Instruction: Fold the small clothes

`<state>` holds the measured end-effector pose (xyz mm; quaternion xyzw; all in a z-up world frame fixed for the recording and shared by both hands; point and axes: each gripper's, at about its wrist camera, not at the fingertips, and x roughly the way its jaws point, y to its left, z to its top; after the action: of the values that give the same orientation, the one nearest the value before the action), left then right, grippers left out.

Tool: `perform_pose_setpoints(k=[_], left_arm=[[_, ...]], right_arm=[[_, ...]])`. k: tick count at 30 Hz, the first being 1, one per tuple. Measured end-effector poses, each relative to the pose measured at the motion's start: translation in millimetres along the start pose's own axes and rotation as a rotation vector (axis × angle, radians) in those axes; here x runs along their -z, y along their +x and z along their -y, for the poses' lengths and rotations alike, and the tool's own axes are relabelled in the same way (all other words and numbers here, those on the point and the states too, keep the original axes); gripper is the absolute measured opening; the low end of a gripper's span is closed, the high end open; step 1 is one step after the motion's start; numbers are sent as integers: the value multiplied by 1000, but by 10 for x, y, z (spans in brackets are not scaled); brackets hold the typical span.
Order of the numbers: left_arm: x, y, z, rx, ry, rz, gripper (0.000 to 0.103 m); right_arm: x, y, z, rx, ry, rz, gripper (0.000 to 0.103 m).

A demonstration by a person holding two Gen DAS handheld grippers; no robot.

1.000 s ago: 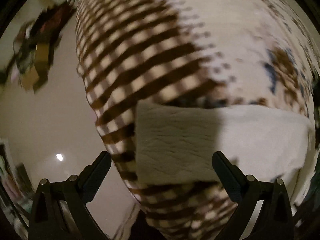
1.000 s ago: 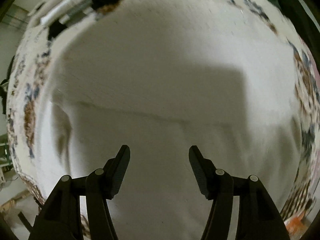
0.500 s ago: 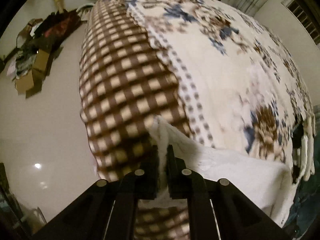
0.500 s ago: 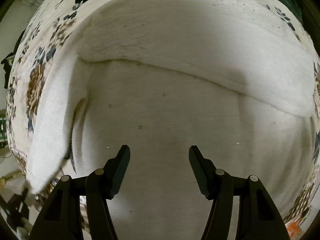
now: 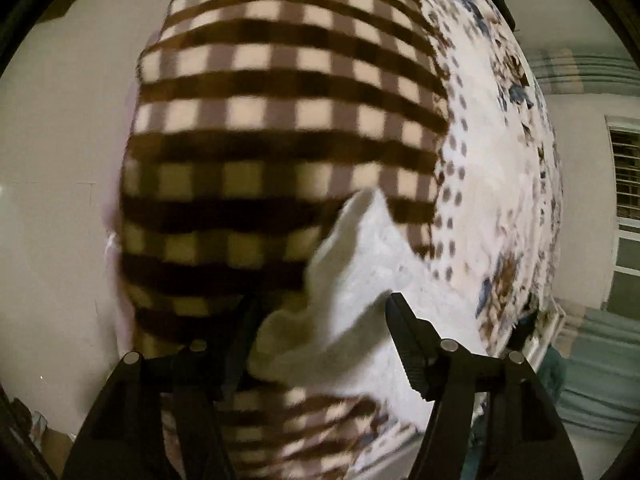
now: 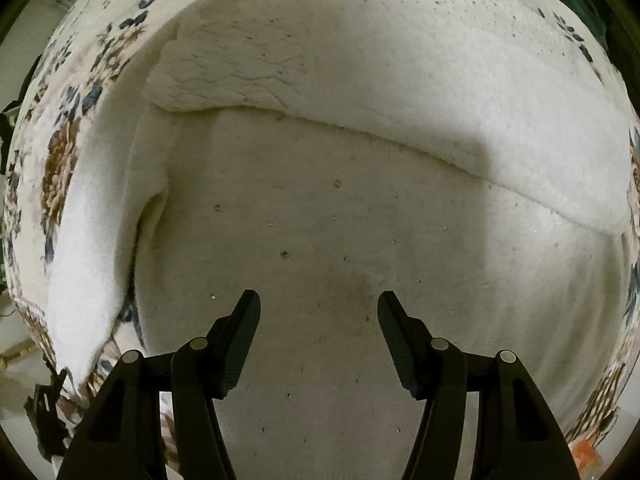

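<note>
A white fluffy garment (image 6: 340, 240) lies on the bed, with a folded layer (image 6: 360, 80) across its far part and a sleeve-like flap (image 6: 88, 248) at the left. My right gripper (image 6: 318, 320) is open and empty, hovering over the garment's middle. In the left wrist view the garment's corner (image 5: 352, 272) lies rumpled on the checked blanket (image 5: 280, 120). My left gripper (image 5: 320, 332) is open, its jaws standing either side of that corner without holding it.
The bed is covered by a blanket with a brown checked band and a floral cream part (image 5: 500, 180). The bed edge drops to a pale floor (image 5: 60, 200) at the left. A window (image 5: 628, 200) and wall are at the right.
My left gripper, shut on the garment's corner half a second ago, has opened and let it drop onto the checked blanket. The right gripper has stayed open over the garment.
</note>
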<state>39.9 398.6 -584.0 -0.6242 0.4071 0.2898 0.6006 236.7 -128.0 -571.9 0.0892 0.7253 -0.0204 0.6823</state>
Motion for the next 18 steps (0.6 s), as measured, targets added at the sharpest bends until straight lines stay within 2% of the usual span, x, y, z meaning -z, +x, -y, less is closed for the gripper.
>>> perform_pose_setpoints(k=[1,2,3,4,6,8,12,14,18], left_arm=[[-9,12,67,-32,19,17,60],[-10,-7,122,-58,44,39,45],[0,-30,203,-95,80,65,16],[11,-64,290,-135,127,86,9],[45,-155,425,-179,183,122,7],[89,-261,591,-203,249,159,6],[273,-463,1152,-244,445,235,6],[402,-487,1450,-237,531,250,6],[977,-384,2274,-200,763,249,6]], right_arm=[[16,8,14,2,3,2,63],[21,-5,26,11,6,6,63],[20,-33,42,28,10,15,63],[9,-54,43,47,12,25,63],[-20,-148,86,121,11,59,63],[-75,-273,167,158,21,102,63],[-207,-494,392,163,58,177,63],[-364,-474,336,151,85,195,64],[-526,-440,694,113,152,175,64]])
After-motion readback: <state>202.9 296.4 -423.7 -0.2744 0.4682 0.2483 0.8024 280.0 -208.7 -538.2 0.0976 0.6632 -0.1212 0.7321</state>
